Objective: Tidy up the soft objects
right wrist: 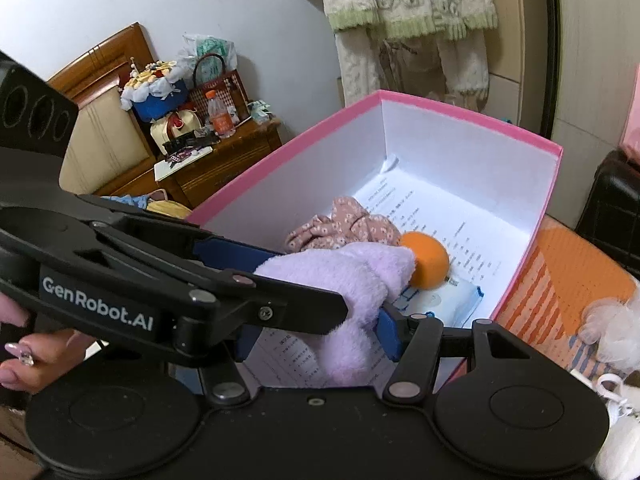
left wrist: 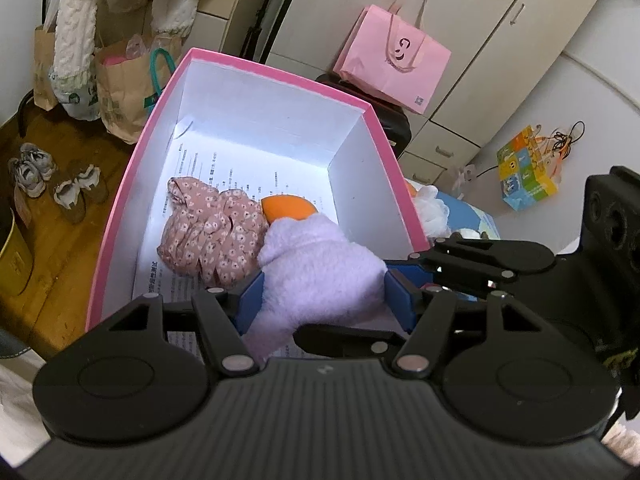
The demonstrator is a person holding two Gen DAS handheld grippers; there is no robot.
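Observation:
A lilac plush piece [left wrist: 320,276] hangs over the near end of the pink box [left wrist: 120,208], whose inside is white. My left gripper [left wrist: 326,304] is shut on it, both blue pads pressed into the fluff. My right gripper [right wrist: 316,340] is shut on the same lilac plush [right wrist: 352,280] from the other side; its left pad is hidden behind the left gripper's arm. In the box, on a printed sheet [left wrist: 240,168], lie a crumpled pink floral cloth [left wrist: 212,236] and an orange ball [left wrist: 288,206]. A white and blue packet [right wrist: 440,300] lies beside the orange ball [right wrist: 428,264].
A pink paper bag [left wrist: 394,68] and a black case stand behind the box, brown paper bags [left wrist: 120,92] and shoes [left wrist: 32,172] to its left. A cluttered wooden cabinet [right wrist: 224,160] is at the left, an orange striped cloth [right wrist: 560,292] and white fluff [right wrist: 616,320] at the right.

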